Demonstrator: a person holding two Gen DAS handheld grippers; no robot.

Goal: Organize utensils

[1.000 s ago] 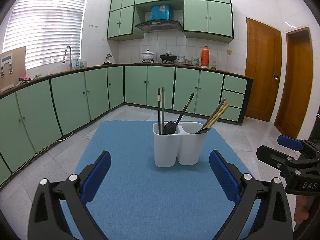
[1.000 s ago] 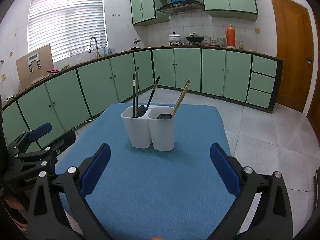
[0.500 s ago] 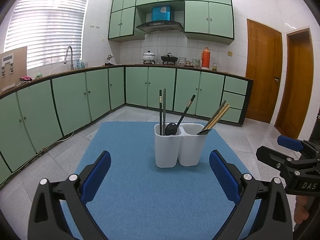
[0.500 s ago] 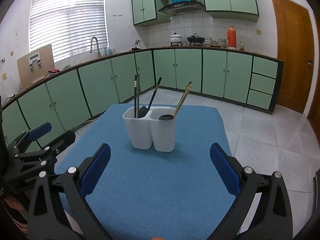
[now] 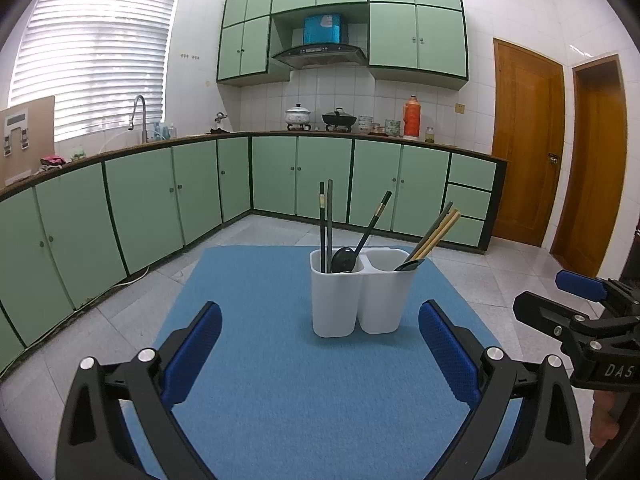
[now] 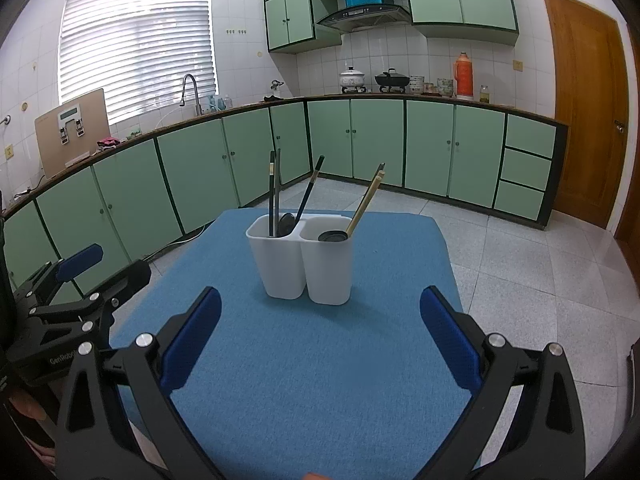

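A white two-compartment utensil holder [image 5: 360, 292] stands on the blue mat [image 5: 280, 380], and shows in the right wrist view [image 6: 306, 260] too. Its left compartment holds dark chopsticks [image 5: 325, 220] and a black spoon [image 5: 344, 260]. Its right compartment holds wooden chopsticks [image 5: 436, 234] and another black spoon [image 6: 332, 236]. My left gripper [image 5: 320, 356] is open and empty, well short of the holder. My right gripper [image 6: 320, 344] is open and empty, also short of it. Each gripper shows at the edge of the other's view: the right one [image 5: 576, 304], the left one [image 6: 76, 276].
The mat covers a small table with tiled floor [image 5: 100, 320] around it. Green cabinets [image 5: 160, 200] run along the left and back walls. Wooden doors [image 5: 528, 140] are at the right.
Both views have drifted slightly; the holder sits a little more to the right in each. Both grippers stay open and empty.
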